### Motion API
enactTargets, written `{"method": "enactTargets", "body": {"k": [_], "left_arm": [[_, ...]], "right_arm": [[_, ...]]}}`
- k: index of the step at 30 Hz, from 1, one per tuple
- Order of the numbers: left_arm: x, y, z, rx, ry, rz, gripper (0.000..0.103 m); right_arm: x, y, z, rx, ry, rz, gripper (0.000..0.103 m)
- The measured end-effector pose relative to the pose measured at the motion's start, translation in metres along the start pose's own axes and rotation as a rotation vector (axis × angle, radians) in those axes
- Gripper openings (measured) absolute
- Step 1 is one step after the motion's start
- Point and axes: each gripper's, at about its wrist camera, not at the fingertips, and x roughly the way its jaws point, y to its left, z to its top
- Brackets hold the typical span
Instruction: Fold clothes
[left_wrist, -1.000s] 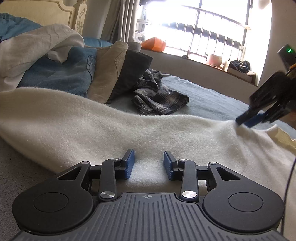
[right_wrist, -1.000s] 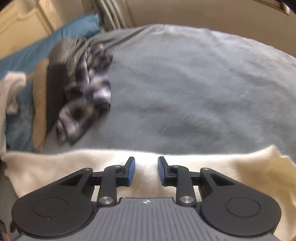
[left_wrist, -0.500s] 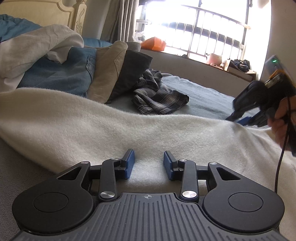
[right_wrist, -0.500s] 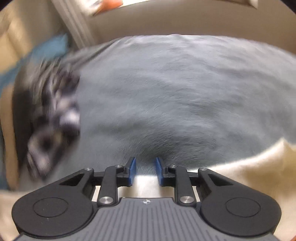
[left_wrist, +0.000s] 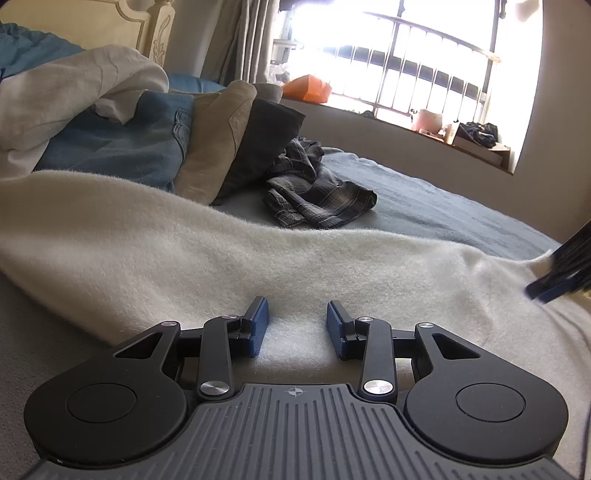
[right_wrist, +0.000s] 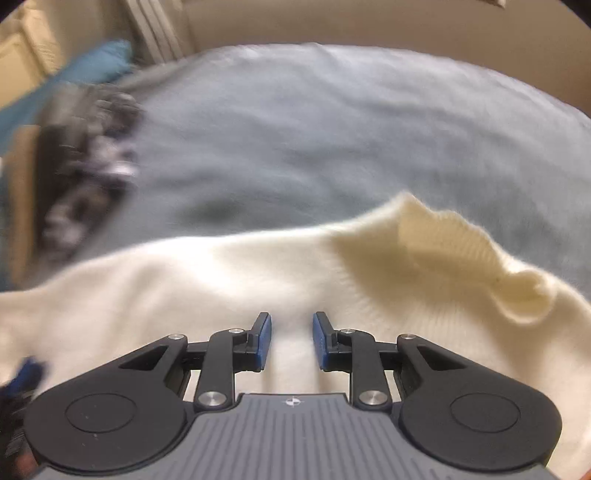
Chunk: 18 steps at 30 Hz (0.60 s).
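A cream fuzzy sweater (left_wrist: 258, 258) lies spread across the grey bed. My left gripper (left_wrist: 297, 325) hovers low over its near edge, open, with nothing between the blue pads. In the right wrist view the same sweater (right_wrist: 221, 280) fills the foreground, its ribbed cuff or hem (right_wrist: 461, 251) bunched at the right. My right gripper (right_wrist: 291, 338) is open just above the knit, holding nothing. Its blue fingers (left_wrist: 550, 290) show at the right edge of the left wrist view, close to the sweater's end. The right wrist view is motion-blurred.
A crumpled dark plaid shirt (left_wrist: 317, 192) lies beyond the sweater. Folded jeans (left_wrist: 122, 147), tan (left_wrist: 218, 129) and dark (left_wrist: 266, 136) garments lean in a row at the back left, under a white cloth (left_wrist: 66, 99). Grey bedspread (left_wrist: 443, 206) stretches toward the window ledge (left_wrist: 406, 136).
My right gripper lifted off the sweater's end, swung over the bedspread, then came back down above the knit and opened a little wider. My left gripper stayed still.
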Motion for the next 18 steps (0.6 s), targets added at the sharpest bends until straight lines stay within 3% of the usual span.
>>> {"method": "enactTargets", "body": {"k": [5, 8, 10, 14, 18], "left_arm": [[0.001, -0.001, 0.001, 0.006, 0.002, 0.005, 0.036], [0.001, -0.001, 0.001, 0.007, 0.003, 0.006, 0.036], [0.0, -0.001, 0.001, 0.008, 0.004, 0.006, 0.036], [0.0, -0.001, 0.001, 0.007, 0.007, 0.006, 0.036], [0.0, -0.003, 0.004, 0.012, 0.025, 0.01, 0.036]], "right_arm": [[0.01, -0.021, 0.031, 0.189, -0.118, -0.004, 0.024], [-0.013, -0.039, 0.035, 0.261, -0.195, -0.049, 0.026], [-0.038, -0.059, 0.028, 0.334, -0.223, -0.002, 0.027], [-0.098, -0.107, -0.019, 0.492, -0.193, 0.163, 0.027], [-0.157, -0.155, -0.099, 0.639, -0.145, 0.237, 0.031]]}}
